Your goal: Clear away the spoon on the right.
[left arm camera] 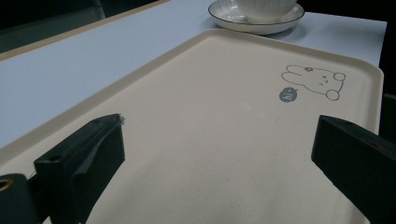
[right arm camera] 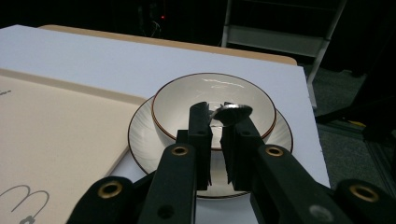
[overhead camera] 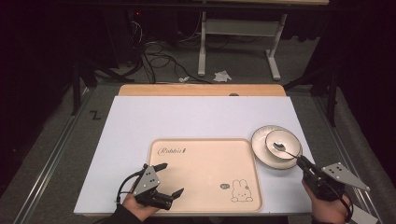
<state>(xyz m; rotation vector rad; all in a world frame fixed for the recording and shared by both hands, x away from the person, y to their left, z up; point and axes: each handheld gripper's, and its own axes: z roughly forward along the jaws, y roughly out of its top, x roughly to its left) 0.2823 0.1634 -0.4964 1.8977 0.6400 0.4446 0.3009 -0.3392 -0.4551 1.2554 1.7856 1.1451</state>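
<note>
A beige tray point(overhead camera: 205, 172) with a rabbit print lies at the front middle of the white tabletop. Over the tray's point(left arm camera: 224, 130) near left corner my left gripper point(overhead camera: 171, 178) hangs open, nothing between its jaws point(left arm camera: 219, 140). To the right of the tray stands a white bowl point(overhead camera: 283, 142) on a ribbed plate point(overhead camera: 261, 151). My right gripper point(overhead camera: 301, 160) is shut on the handle of a metal spoon point(overhead camera: 280, 146). In the right gripper view the spoon's head point(right arm camera: 236, 113) sits over the bowl point(right arm camera: 187, 100), just past the gripper point(right arm camera: 215, 116).
The white board point(overhead camera: 196, 116) covers a wooden table whose back edge point(overhead camera: 201, 90) shows beyond it. The plate point(right arm camera: 140, 135) stands close to the board's right edge and the tray's right rim point(right arm camera: 56, 126). Cables and a white desk frame point(overhead camera: 203, 46) are on the floor behind.
</note>
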